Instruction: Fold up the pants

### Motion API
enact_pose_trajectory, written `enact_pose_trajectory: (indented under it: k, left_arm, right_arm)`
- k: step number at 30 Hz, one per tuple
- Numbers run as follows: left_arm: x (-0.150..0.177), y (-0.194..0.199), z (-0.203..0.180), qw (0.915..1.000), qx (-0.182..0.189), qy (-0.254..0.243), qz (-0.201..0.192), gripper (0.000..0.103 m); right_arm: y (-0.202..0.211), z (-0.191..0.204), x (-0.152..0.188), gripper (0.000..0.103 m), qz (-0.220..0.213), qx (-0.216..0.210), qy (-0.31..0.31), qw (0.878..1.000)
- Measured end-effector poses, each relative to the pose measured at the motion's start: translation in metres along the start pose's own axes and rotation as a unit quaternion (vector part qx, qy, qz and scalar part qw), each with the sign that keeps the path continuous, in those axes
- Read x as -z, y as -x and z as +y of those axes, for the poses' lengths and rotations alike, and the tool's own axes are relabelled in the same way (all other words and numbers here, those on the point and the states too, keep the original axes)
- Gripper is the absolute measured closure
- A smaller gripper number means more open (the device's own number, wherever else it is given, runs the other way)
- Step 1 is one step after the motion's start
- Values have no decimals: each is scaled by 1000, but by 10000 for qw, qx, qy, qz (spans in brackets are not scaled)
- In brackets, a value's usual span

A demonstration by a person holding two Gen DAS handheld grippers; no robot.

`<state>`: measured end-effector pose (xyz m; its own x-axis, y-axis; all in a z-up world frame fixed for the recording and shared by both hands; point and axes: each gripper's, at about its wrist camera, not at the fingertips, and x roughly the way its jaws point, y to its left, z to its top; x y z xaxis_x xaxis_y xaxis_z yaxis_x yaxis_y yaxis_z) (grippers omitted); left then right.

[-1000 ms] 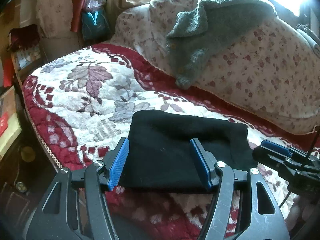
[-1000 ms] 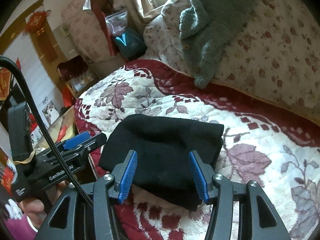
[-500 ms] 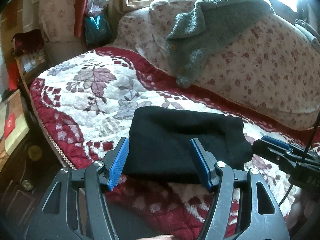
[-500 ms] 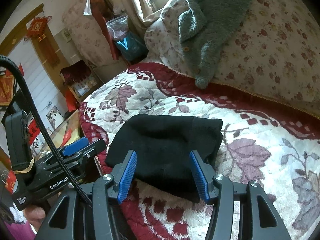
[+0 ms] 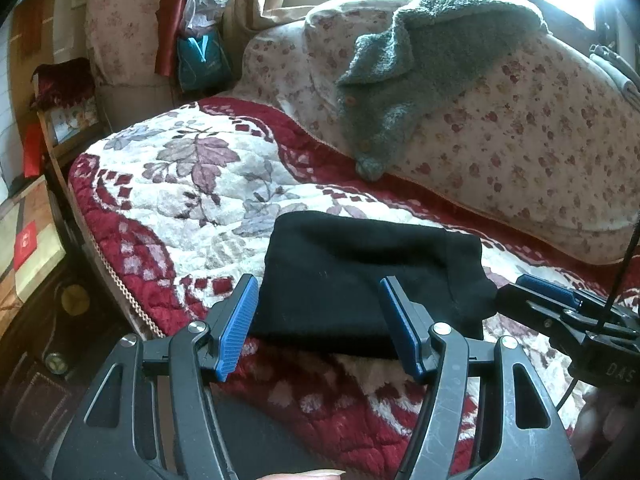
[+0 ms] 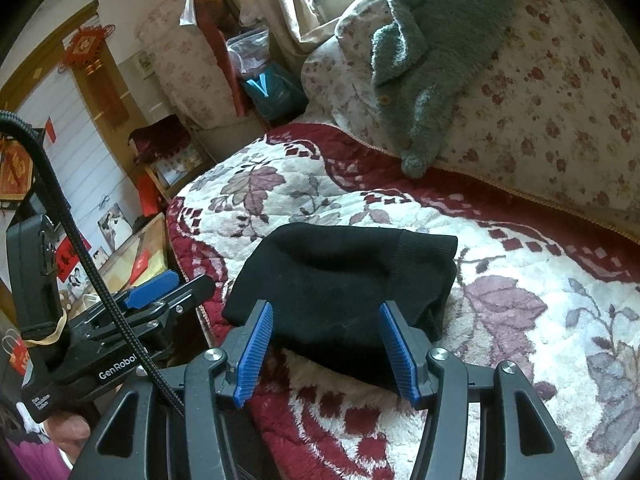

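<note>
The black pants [image 5: 360,276] lie folded into a compact rectangle on the red and white floral quilt [image 5: 192,184], near its front edge. They also show in the right wrist view [image 6: 340,284]. My left gripper [image 5: 320,324] is open and empty, held just short of the pants' near edge. My right gripper [image 6: 326,348] is open and empty too, above the near edge of the pants. The right gripper shows at the right of the left wrist view [image 5: 560,308], and the left gripper shows at the left of the right wrist view [image 6: 160,296].
A grey fleece garment [image 5: 400,80] hangs over the floral sofa back [image 5: 540,140]. A teal bag [image 5: 202,60] and a small side stand [image 5: 64,92] are at the far left. The quilt's edge drops to dark furniture and the floor [image 5: 48,320].
Both grippers have drawn back and risen from the folded pants, which now sit smaller and farther away. The pants have not moved.
</note>
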<state>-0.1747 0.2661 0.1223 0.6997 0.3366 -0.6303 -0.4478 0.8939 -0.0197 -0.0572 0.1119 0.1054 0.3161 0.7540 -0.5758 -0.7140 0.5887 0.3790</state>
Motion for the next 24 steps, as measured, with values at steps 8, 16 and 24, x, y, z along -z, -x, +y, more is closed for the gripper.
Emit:
enact_pose_trajectory:
  k: [8, 16, 24]
  left_arm:
    - [5, 5, 0, 10000, -26, 39, -20, 39]
    - [6, 6, 0, 10000, -32, 37, -40, 39]
    - [7, 6, 2, 10000, -33, 67, -18, 39]
  right_arm:
    - [0, 1, 3, 49, 6, 34, -14, 10000]
    - [0, 2, 4, 49, 6, 42, -11, 10000]
    - [-3, 3, 10, 49, 56, 18, 41, 10000]
